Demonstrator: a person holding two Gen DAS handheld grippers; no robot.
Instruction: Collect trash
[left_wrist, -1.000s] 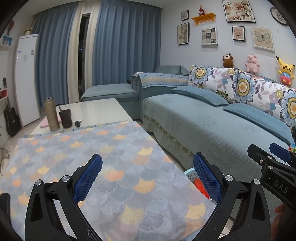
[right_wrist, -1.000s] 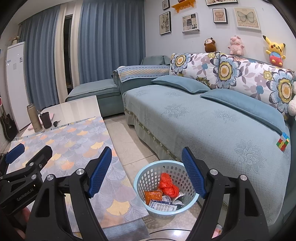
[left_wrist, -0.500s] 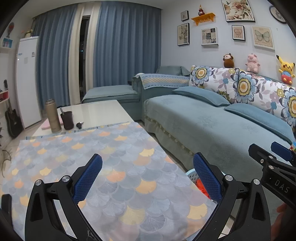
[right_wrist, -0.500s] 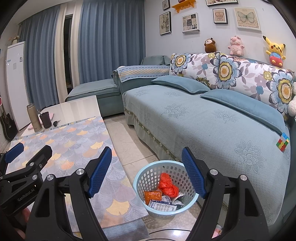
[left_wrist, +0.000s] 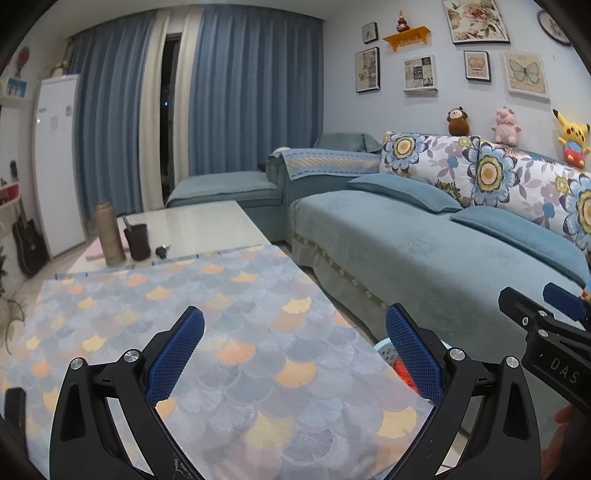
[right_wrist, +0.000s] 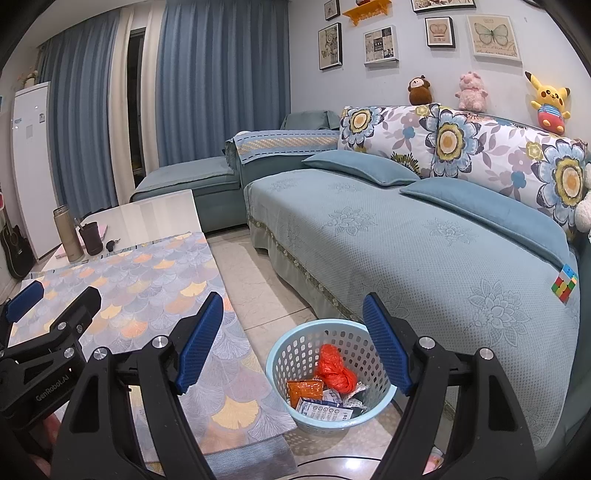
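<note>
Basket (right_wrist: 295, 347): pale blue perforated plastic, slight sheen. Inside, crinkled orange plastic bag (right_wrist: 336, 373), glossy foil-like packet (right_wrist: 304, 392), printed paper packs (right_wrist: 323, 408). Tablecloth (left_wrist: 236, 332): matt woven cloth, scale pattern. Bare tabletop (left_wrist: 192, 229): smooth, glossy. Flask (left_wrist: 108, 232): brushed metal. Sofa cover (right_wrist: 424, 258): textured, embossed cloth. Floor (right_wrist: 258, 288): polished tile. Gripper pads (right_wrist: 199, 341): blue, knurled, rubbery; frames matt black plastic with shiny metal screws.

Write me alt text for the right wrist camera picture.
An open, empty right gripper hangs above a light blue basket on the floor holding an orange bag and wrappers, between a cloth-covered table and a blue sofa.
</note>
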